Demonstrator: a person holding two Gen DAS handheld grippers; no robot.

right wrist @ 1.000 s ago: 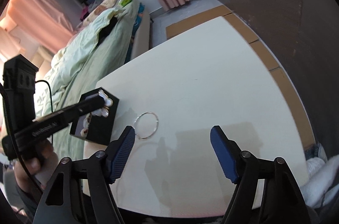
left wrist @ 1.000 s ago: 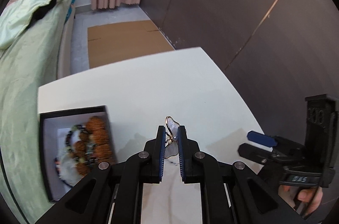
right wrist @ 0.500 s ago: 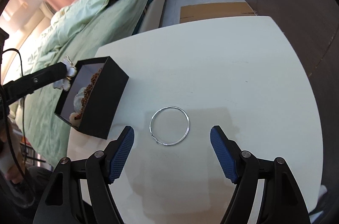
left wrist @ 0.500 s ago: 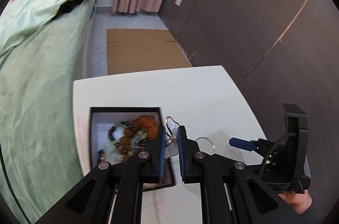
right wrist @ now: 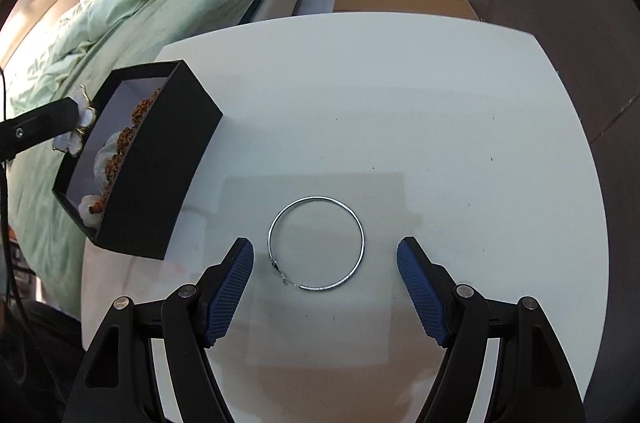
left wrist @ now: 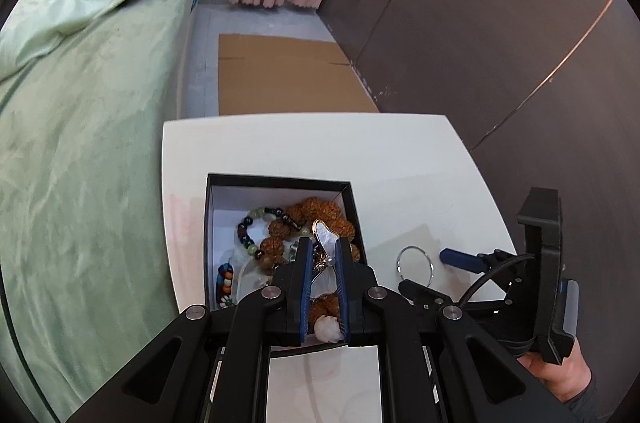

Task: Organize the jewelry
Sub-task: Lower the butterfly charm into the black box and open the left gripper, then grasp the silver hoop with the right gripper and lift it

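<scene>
Black and open-topped, the square cardboard jewellery box (left wrist: 280,183) sat near the left edge of the white bench (right wrist: 400,83), with brown and dark beaded bracelets (left wrist: 280,235) heaped inside it. Above the box, the left claw (left wrist: 323,263) was pinched shut on a white, gold-rimmed butterfly-shaped brooch (left wrist: 325,237). Just right of the box, a thin silver hoop (right wrist: 316,243) lay flat on the bench, with the right claw (right wrist: 325,263) spread wide above it, empty, one blue pad on either side.

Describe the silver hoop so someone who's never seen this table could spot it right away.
On the white table, right of the black box, lies one thin silver hoop. It is bare metal and lies alone on the tabletop, while the beaded pieces are in the box.
</scene>
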